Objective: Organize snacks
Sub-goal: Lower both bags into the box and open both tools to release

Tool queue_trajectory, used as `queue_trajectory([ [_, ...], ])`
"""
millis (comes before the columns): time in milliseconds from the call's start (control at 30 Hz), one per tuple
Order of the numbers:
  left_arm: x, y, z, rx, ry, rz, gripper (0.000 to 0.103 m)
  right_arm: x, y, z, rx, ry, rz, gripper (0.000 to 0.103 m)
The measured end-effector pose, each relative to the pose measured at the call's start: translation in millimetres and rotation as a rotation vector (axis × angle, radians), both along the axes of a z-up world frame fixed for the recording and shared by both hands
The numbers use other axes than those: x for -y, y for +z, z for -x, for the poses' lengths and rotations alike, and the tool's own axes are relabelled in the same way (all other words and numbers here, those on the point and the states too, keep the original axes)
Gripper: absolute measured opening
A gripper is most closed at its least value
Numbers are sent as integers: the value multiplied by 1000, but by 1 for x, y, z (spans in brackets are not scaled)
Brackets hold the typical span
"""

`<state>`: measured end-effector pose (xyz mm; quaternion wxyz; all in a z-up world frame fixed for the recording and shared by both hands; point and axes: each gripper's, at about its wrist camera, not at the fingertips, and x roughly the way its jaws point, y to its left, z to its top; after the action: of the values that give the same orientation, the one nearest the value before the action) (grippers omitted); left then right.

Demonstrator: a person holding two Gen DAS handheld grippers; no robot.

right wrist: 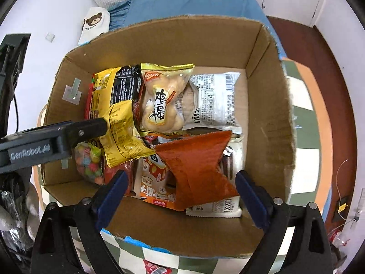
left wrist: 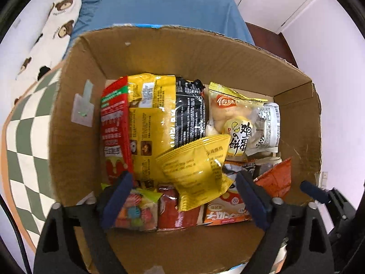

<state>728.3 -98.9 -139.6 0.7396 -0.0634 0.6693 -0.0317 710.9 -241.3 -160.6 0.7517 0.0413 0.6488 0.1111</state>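
An open cardboard box [left wrist: 75,118] [right wrist: 267,118] holds several snack packs. My left gripper [left wrist: 182,196] is open just above a small yellow packet [left wrist: 196,166] [right wrist: 123,132] lying on the pile; its jaws stand wide on either side without gripping it. My right gripper [right wrist: 180,194] is open above an orange packet [right wrist: 196,166] [left wrist: 276,178], not touching it. Beside them lie a yellow-and-black noodle pack [left wrist: 168,116], a red pack [left wrist: 114,127], an egg-biscuit bag [left wrist: 230,118] [right wrist: 162,100], a white packet [right wrist: 214,100] and a candy bag [left wrist: 134,212] [right wrist: 89,162].
The box stands on a green-and-white checkered cloth [left wrist: 25,141] [right wrist: 303,123]. Behind it lies a blue blanket [left wrist: 164,6] [right wrist: 194,2] and a bear-print pillow [left wrist: 50,36]. The left gripper's arm [right wrist: 45,146] crosses the box's left wall in the right wrist view.
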Motion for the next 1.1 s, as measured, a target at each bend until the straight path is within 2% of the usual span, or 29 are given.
queue_trajectory([
  [67, -2, 6, 5, 22, -3, -3, 100, 3, 10, 7, 22, -4, 15, 97],
  [333, -5, 34, 41, 119, 14, -9, 100, 20, 42, 32, 115, -42, 37, 97],
  [667, -4, 92, 100, 291, 28, -59, 100, 24, 83, 72, 259, -61, 58, 97],
  [1100, 10, 157, 172, 480, 6, -115, 100, 30, 158, 146, 475, -96, 63, 97],
])
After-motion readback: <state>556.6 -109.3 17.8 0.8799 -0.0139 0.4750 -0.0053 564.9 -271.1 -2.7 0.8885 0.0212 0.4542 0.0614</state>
